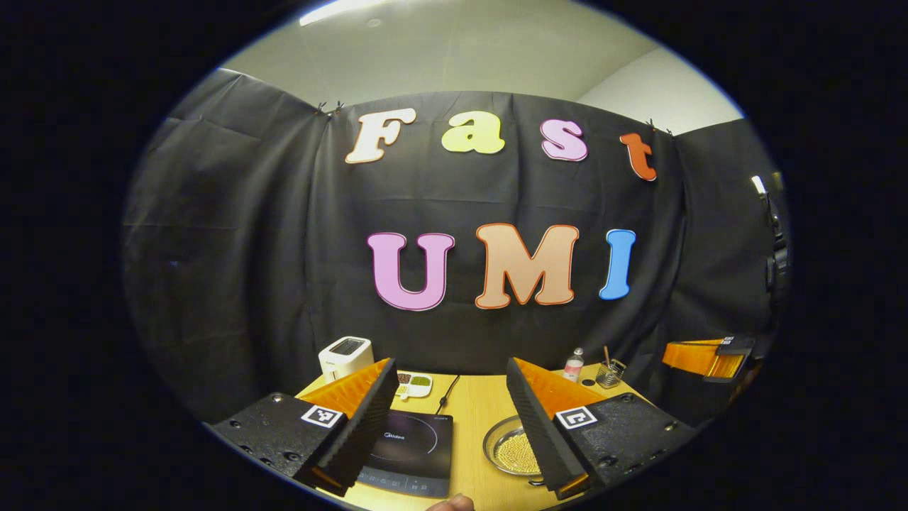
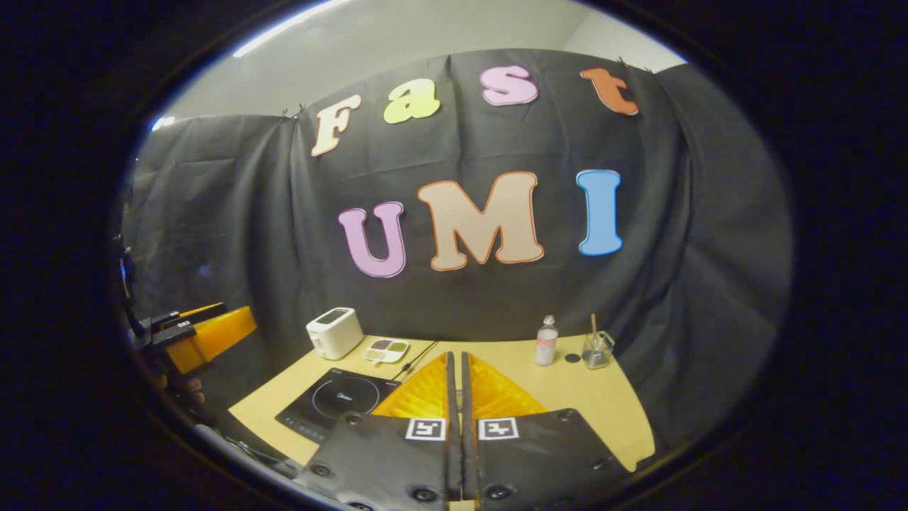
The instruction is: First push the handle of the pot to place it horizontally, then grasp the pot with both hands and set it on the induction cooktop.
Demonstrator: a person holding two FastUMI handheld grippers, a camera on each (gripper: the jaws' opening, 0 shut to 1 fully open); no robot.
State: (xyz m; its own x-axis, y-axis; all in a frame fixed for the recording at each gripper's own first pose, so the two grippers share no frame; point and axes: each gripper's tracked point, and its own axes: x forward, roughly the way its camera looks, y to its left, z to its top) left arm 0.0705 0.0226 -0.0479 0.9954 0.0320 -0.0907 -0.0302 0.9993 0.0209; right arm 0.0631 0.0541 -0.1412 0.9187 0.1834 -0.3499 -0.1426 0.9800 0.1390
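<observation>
The left gripper (image 1: 450,426) is held with its fingers spread wide and empty above the near edge of the wooden table (image 1: 479,411), and the right gripper (image 2: 455,419) is closed with its fingers pressed together on nothing. In the left gripper view the pot (image 1: 512,447), a shallow metal vessel holding pale round grains, sits just beyond and partly behind the right-hand finger, with the induction cooktop (image 1: 411,451) beside it toward the left-hand finger. The handle and its long axis are hidden at the pot's near rim, so its direction cannot be told; farther back stand a toaster (image 2: 333,332) and a bottle (image 2: 545,342).
</observation>
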